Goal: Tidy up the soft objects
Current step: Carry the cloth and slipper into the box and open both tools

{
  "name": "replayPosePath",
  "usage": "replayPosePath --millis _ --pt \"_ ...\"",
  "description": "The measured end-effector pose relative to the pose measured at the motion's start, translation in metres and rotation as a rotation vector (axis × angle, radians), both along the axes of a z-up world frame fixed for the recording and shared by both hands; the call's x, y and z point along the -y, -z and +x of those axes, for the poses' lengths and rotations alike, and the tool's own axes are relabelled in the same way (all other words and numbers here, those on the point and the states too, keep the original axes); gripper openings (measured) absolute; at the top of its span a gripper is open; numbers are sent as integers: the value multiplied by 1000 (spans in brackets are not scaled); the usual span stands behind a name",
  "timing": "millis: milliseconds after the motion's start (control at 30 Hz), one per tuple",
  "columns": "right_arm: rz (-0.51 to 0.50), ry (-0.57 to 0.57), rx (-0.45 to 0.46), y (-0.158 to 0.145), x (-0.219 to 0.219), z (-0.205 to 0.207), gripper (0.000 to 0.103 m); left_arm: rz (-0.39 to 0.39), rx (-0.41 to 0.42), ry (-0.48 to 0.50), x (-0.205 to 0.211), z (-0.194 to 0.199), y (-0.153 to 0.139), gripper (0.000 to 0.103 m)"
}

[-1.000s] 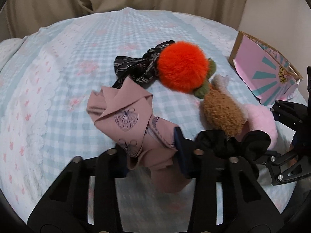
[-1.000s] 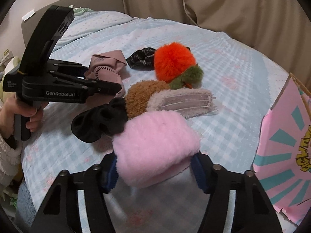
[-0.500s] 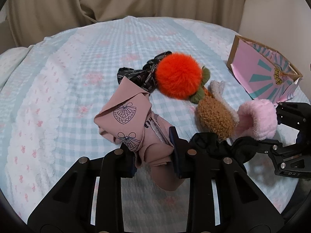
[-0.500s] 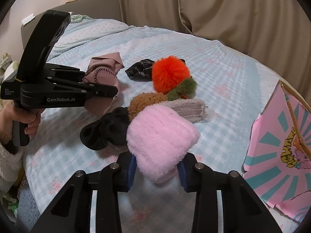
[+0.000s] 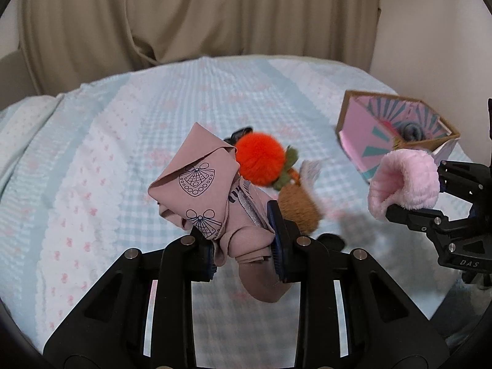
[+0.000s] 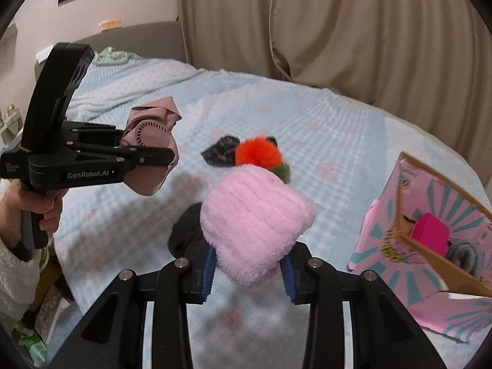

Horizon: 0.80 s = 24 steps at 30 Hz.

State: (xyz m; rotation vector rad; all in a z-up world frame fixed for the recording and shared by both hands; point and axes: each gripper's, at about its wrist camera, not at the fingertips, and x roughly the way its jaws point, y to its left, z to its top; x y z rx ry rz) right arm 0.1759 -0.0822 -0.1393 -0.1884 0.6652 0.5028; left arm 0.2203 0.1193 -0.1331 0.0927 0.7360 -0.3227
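My left gripper (image 5: 244,252) is shut on a dusty-pink printed cloth (image 5: 204,193), held off the bed; the same cloth (image 6: 150,153) shows at the left in the right wrist view. A fluffy pink plush piece (image 6: 255,224) is clamped in my right gripper (image 6: 247,272), also lifted; this pink piece (image 5: 402,181) hangs at the right in the left wrist view. On the bed remain an orange pompom (image 5: 261,160), a brown fuzzy item (image 5: 299,212), a dark patterned scrunchie (image 6: 223,152) and a black scrunchie (image 6: 187,233), partly hidden behind the pink plush.
An open pink box (image 6: 430,240) with teal rays stands at the right on the blue checked bedspread (image 5: 92,160); a magenta item (image 6: 430,235) and a grey one (image 6: 464,253) lie inside. Beige curtains (image 5: 200,15) hang behind. A hand (image 6: 46,212) grips the left tool's handle.
Both grippers closed on their items and rose off the bed: the left with the pink cloth, the right with the pink plush. The box interior has come into view.
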Motion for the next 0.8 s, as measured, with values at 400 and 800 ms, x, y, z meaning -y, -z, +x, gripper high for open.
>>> replayPosePath --millis 400,800 --pt "96 80 75 -63 51 -44 34 -38 81 22 40 -52 -69 25" --pt "150 265 78 -111 151 -59 34 -110 91 144 140 -58 -116 25"
